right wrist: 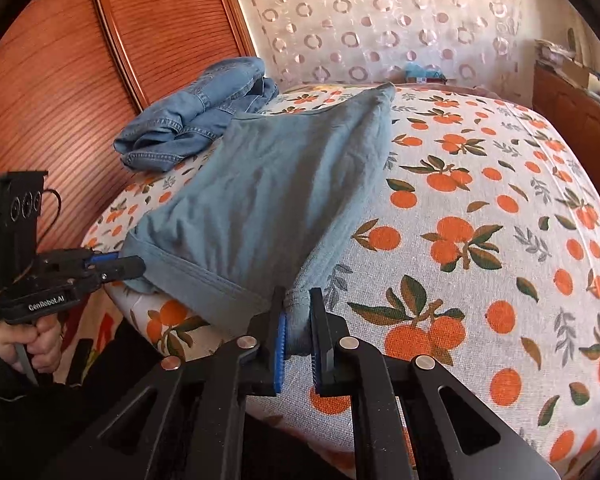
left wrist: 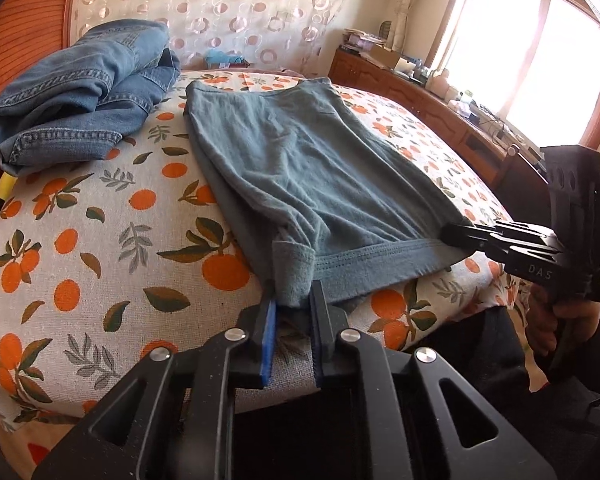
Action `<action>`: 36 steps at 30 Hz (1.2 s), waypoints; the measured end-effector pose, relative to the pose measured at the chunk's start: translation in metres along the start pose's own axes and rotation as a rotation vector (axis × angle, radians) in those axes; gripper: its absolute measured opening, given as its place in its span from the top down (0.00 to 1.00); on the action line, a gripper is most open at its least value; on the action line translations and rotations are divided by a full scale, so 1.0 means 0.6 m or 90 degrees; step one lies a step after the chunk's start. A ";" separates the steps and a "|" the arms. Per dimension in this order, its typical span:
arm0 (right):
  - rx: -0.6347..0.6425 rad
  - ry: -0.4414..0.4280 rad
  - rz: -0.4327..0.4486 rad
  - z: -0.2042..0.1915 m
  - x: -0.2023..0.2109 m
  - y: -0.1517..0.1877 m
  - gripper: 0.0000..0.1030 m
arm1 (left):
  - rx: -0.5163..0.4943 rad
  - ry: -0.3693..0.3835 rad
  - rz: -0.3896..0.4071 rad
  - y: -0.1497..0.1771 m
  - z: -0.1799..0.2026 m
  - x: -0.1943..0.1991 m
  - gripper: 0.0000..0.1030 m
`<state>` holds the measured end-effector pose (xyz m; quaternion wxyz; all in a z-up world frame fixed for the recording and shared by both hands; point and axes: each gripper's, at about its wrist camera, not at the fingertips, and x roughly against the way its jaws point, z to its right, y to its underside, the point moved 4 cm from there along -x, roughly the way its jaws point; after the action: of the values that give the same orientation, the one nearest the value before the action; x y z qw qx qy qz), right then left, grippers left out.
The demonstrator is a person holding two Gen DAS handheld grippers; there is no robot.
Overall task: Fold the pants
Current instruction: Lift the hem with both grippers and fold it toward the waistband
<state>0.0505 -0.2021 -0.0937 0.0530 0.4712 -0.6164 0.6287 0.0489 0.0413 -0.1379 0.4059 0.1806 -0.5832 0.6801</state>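
Grey-blue pants [left wrist: 300, 168] lie flat on the bed, hem edge toward me; they also show in the right wrist view [right wrist: 268, 192]. My left gripper [left wrist: 294, 300] is shut on the near left corner of the hem, at the bed's front edge. My right gripper [right wrist: 298, 320] is shut on the near right corner of the same hem. Each gripper shows in the other's view: the right one [left wrist: 456, 234] at the hem's right end, the left one [right wrist: 128, 266] at its left end.
A pile of blue jeans [left wrist: 80, 92] lies at the far left of the bed, against the wooden headboard [right wrist: 60, 80]. The bed has an orange-print sheet [left wrist: 100, 240]. A cluttered wooden cabinet [left wrist: 420, 92] stands under the window at right.
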 end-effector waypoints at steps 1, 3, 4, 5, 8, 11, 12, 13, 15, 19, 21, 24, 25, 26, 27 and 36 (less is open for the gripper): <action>0.000 0.000 -0.002 -0.001 0.000 0.000 0.87 | 0.001 -0.001 -0.001 0.001 -0.001 -0.001 0.83; -0.003 0.004 -0.003 -0.004 0.001 0.001 0.85 | 0.004 -0.002 -0.002 0.005 -0.002 0.000 0.80; -0.007 0.006 -0.004 -0.002 0.001 0.002 0.85 | 0.006 0.000 0.001 0.007 -0.002 0.001 0.79; -0.009 0.006 -0.007 -0.002 0.000 0.003 0.83 | 0.006 0.001 0.003 0.010 -0.001 0.002 0.79; -0.008 0.009 -0.012 -0.004 0.001 0.008 0.82 | 0.002 -0.002 0.000 0.010 0.000 0.002 0.78; -0.008 0.010 -0.014 -0.003 0.003 0.012 0.81 | -0.003 -0.006 -0.003 0.010 0.003 0.001 0.76; -0.008 0.010 -0.014 -0.002 0.004 0.013 0.81 | -0.004 -0.007 -0.004 0.009 0.004 0.001 0.75; -0.009 0.010 -0.013 -0.002 0.005 0.014 0.81 | -0.005 -0.008 -0.003 0.009 0.004 0.000 0.75; -0.009 0.009 -0.009 0.000 0.006 0.015 0.81 | -0.004 -0.009 -0.001 0.008 0.003 0.000 0.75; -0.001 -0.003 -0.007 -0.004 0.009 0.014 0.88 | -0.013 -0.015 0.001 0.008 0.004 0.000 0.82; -0.007 -0.010 -0.005 -0.002 0.012 0.010 0.91 | -0.012 -0.010 0.003 0.008 0.002 0.001 0.84; -0.013 -0.017 0.007 -0.002 0.020 -0.001 0.91 | -0.007 -0.001 0.010 0.001 0.002 0.009 0.85; -0.012 -0.019 0.010 -0.002 0.023 -0.006 0.91 | -0.008 0.001 0.015 -0.003 0.002 0.013 0.85; -0.010 -0.020 0.015 -0.003 0.026 -0.012 0.91 | -0.008 0.003 0.020 -0.009 0.003 0.017 0.85; -0.009 -0.019 0.019 -0.003 0.027 -0.018 0.92 | -0.010 0.006 0.025 -0.015 0.003 0.020 0.85; -0.017 -0.024 0.065 0.018 0.015 -0.109 0.92 | -0.021 0.005 0.063 -0.101 -0.010 0.016 0.88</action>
<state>0.0936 -0.2007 -0.0426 0.0159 0.4501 -0.6488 0.6133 0.0906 0.0499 -0.0932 0.3772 0.1423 -0.6012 0.6900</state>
